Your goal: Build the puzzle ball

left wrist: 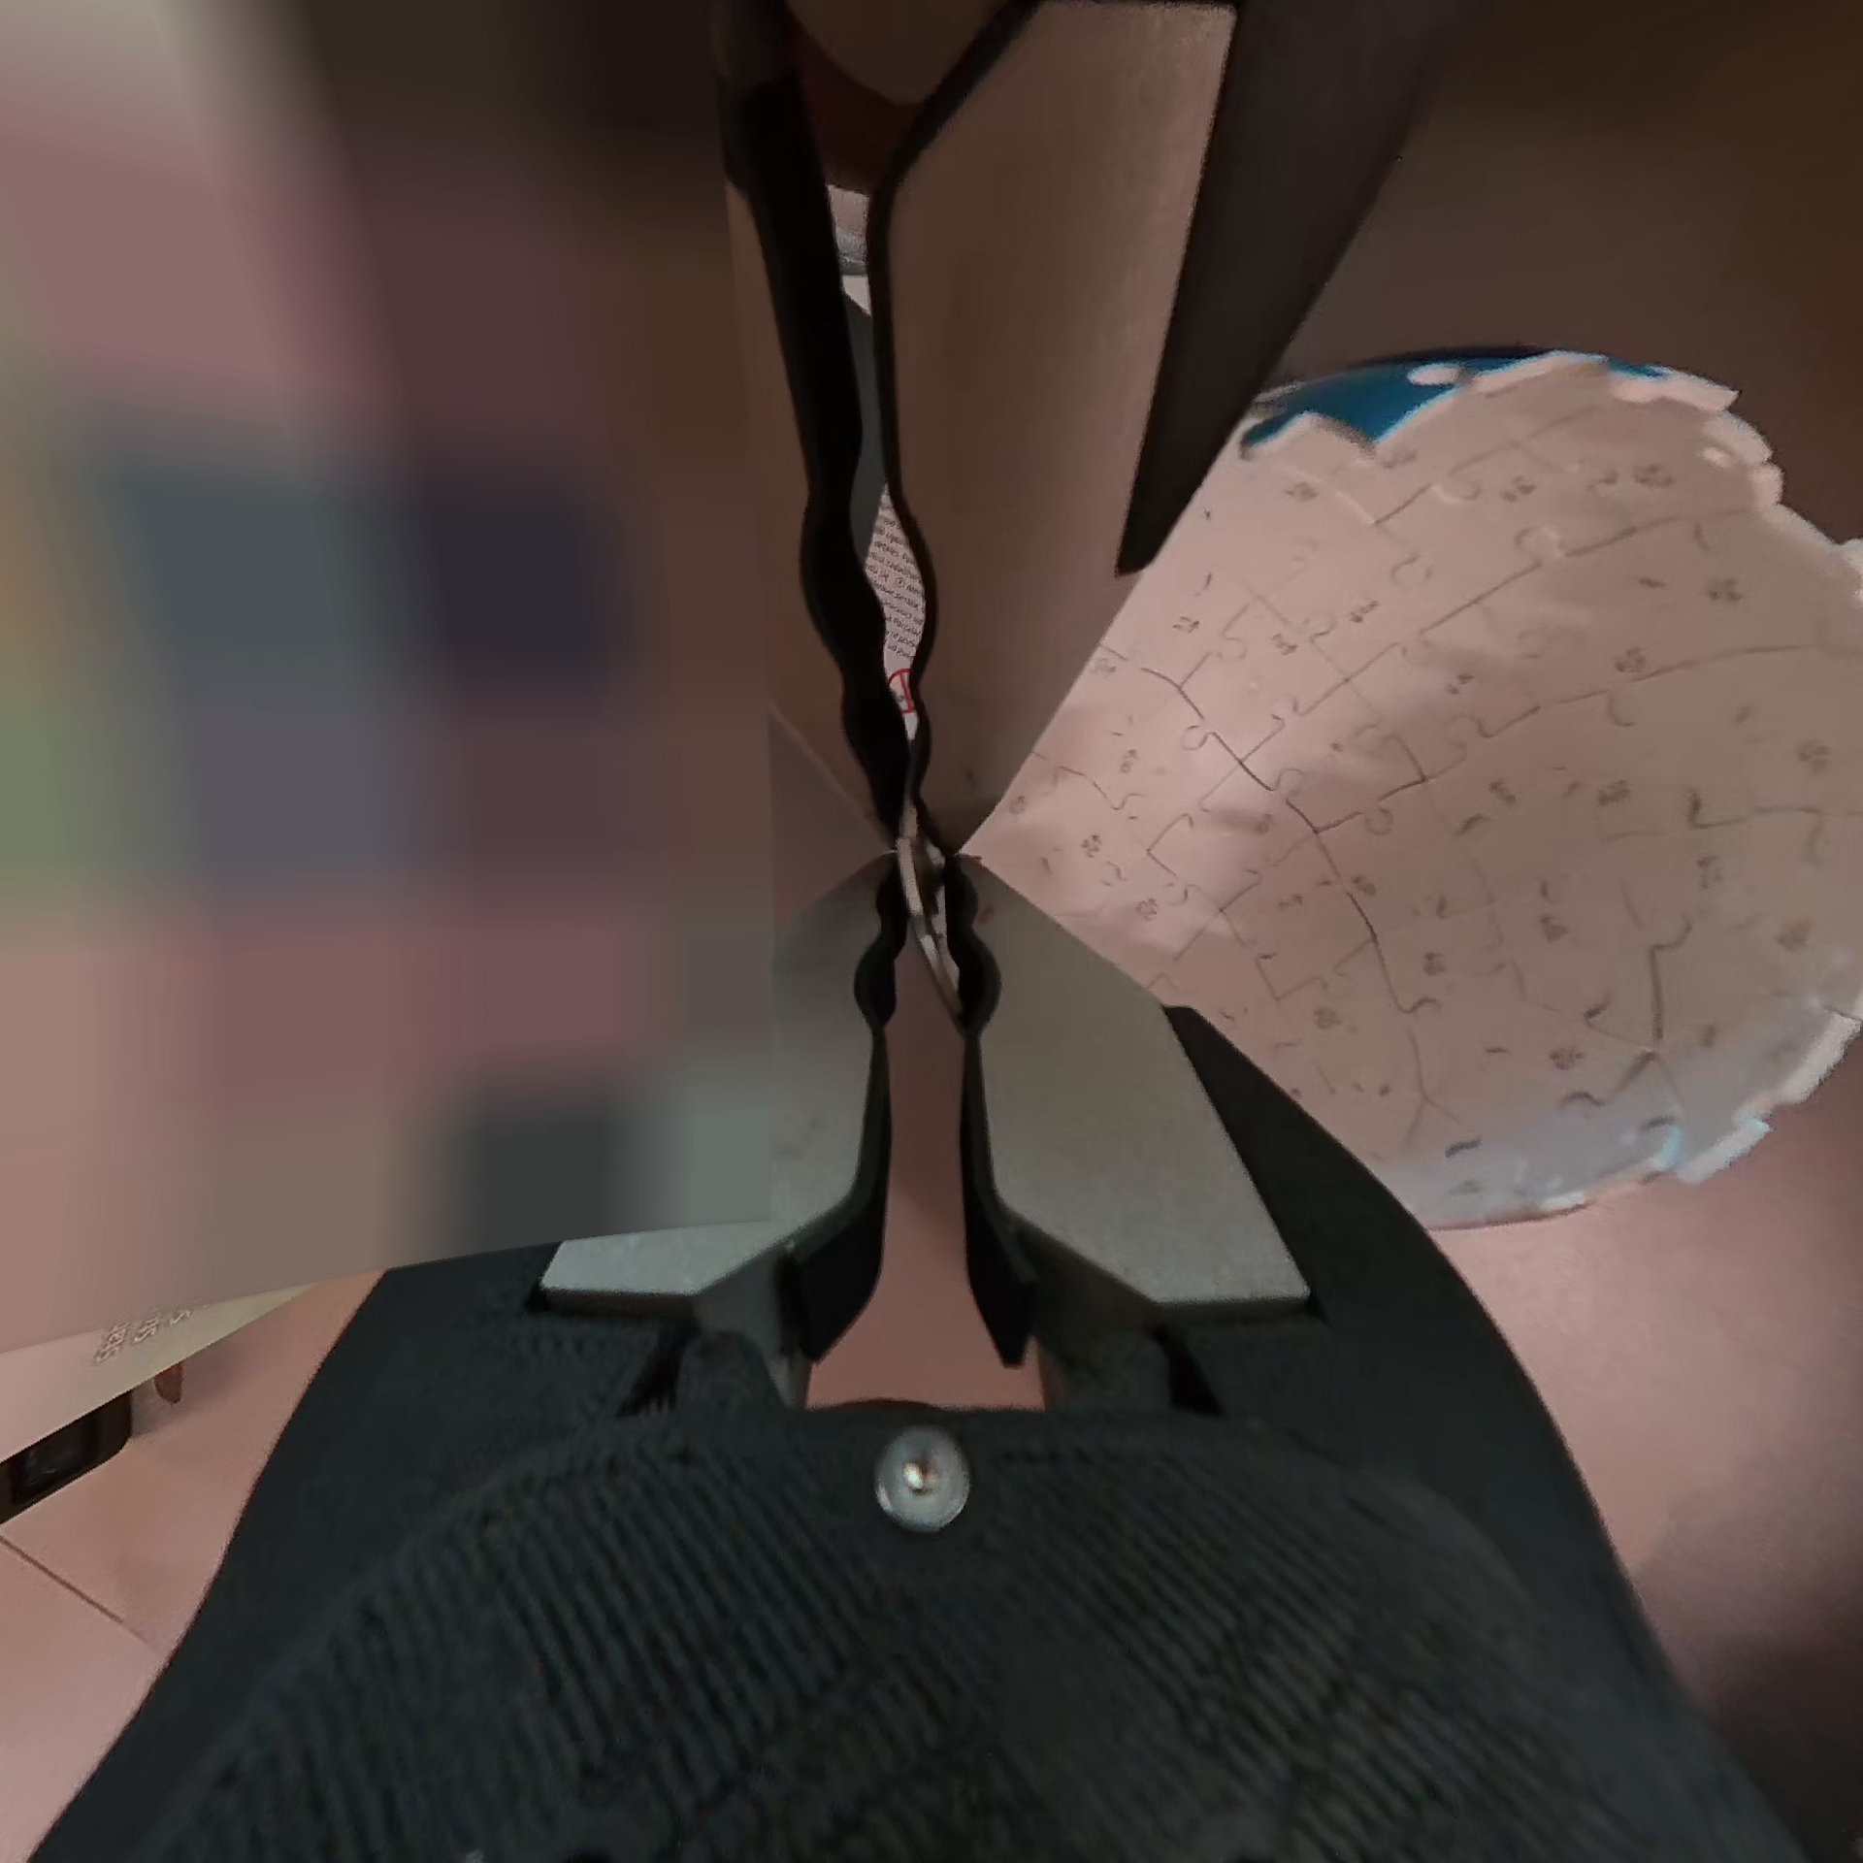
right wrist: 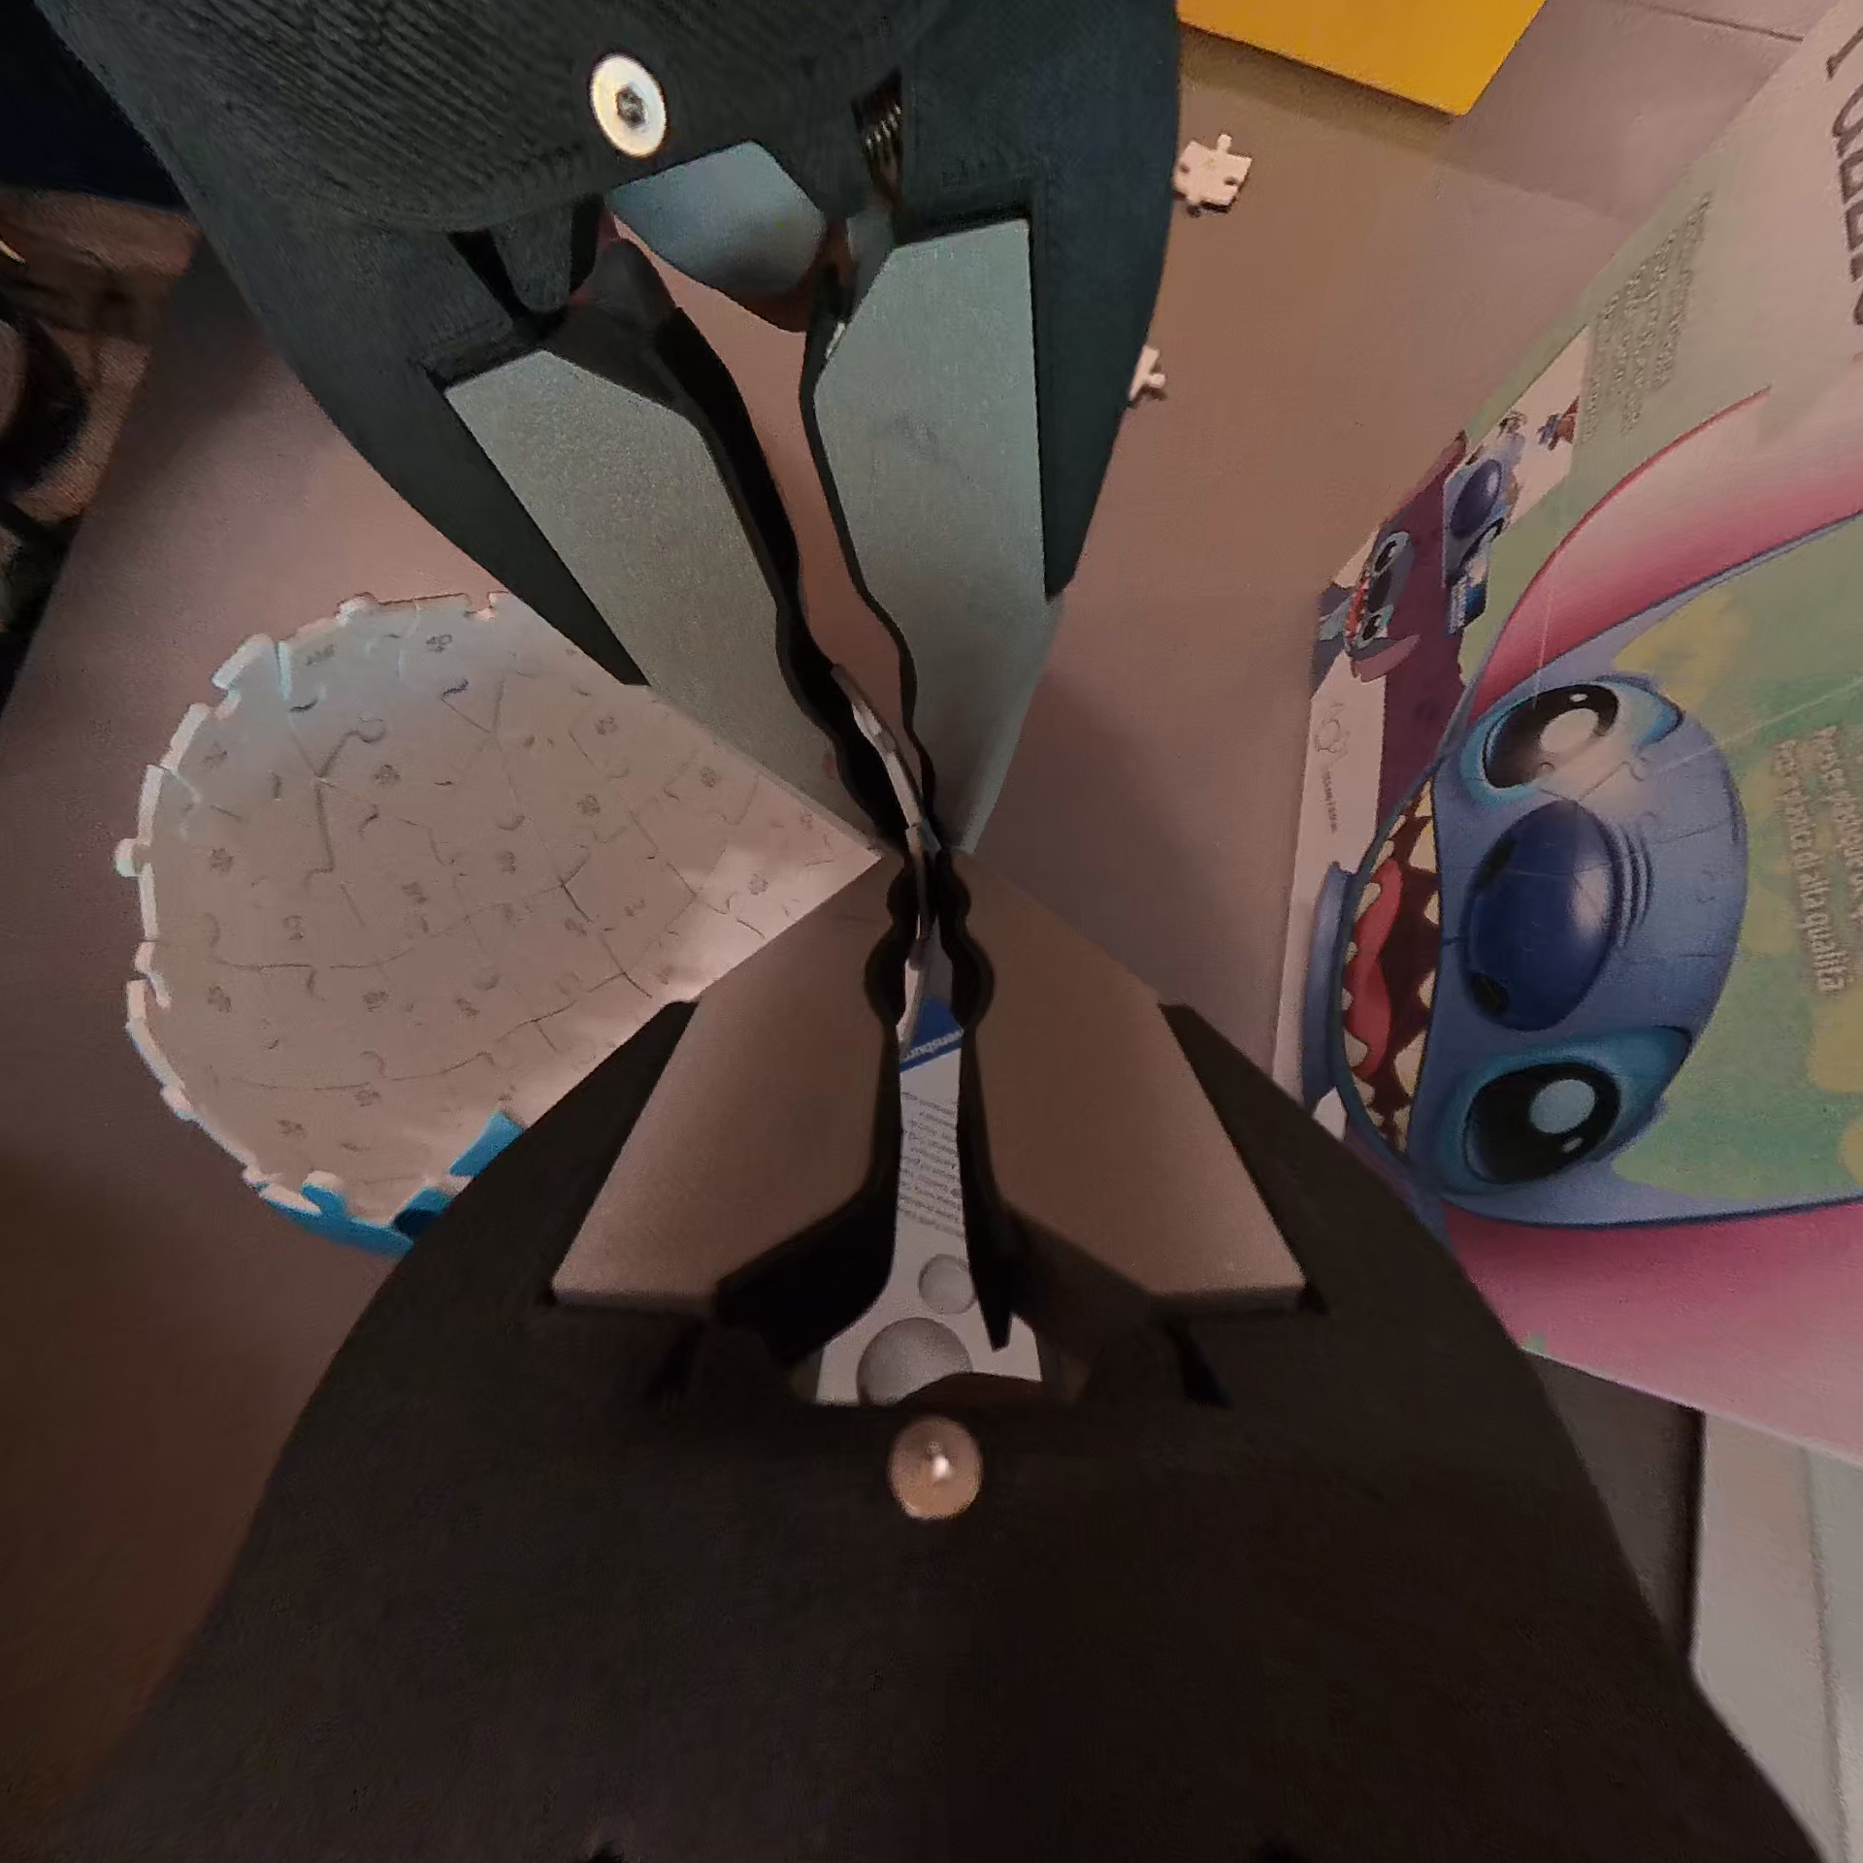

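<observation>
Left claw (left wrist: pixel 922 912) and right claw (right wrist: pixel 922 907) meet tip to tip, both clamped on one small white curved puzzle piece (right wrist: pixel 875 731) held above the brown desk (right wrist: pixel 252 1411). Half-built puzzle ball, a white plastic bowl with blue outer rim (right wrist: pixel 403 907), rests on the desk beside the claws. Colourful cartoon-printed puzzle box (right wrist: pixel 1613 907) lies on the other side; two loose white pieces (right wrist: pixel 1210 171) sit beyond.
</observation>
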Available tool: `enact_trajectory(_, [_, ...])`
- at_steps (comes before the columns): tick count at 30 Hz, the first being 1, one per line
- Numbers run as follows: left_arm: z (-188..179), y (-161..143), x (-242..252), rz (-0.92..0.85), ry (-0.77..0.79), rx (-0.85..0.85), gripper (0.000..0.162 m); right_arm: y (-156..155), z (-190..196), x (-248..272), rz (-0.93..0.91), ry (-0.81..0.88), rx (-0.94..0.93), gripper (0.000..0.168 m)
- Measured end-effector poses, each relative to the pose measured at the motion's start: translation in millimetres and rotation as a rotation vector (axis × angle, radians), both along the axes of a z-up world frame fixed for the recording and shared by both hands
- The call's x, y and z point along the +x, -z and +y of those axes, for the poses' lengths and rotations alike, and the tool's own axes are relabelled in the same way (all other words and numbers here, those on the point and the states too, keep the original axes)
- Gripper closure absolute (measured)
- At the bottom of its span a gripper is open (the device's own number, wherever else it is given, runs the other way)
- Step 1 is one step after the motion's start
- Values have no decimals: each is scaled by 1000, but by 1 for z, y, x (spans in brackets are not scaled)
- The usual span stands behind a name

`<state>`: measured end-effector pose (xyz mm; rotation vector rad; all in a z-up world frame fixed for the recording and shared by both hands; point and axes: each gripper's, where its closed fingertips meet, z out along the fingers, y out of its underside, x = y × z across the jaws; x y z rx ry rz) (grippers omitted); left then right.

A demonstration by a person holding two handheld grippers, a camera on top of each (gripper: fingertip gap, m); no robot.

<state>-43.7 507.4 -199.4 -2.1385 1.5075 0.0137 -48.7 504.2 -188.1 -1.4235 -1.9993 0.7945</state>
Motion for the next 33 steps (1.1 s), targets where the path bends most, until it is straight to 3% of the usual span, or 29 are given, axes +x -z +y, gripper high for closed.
enact_trajectory(4, [1, -2, -1, -11, -18, 1, 160, -4, 1, 1, 34, 3, -32, 159])
enact_trajectory(33, [1, 0, 0, 16, -3, 19, 159, -8, -2, 2, 53, -18, -111, 166])
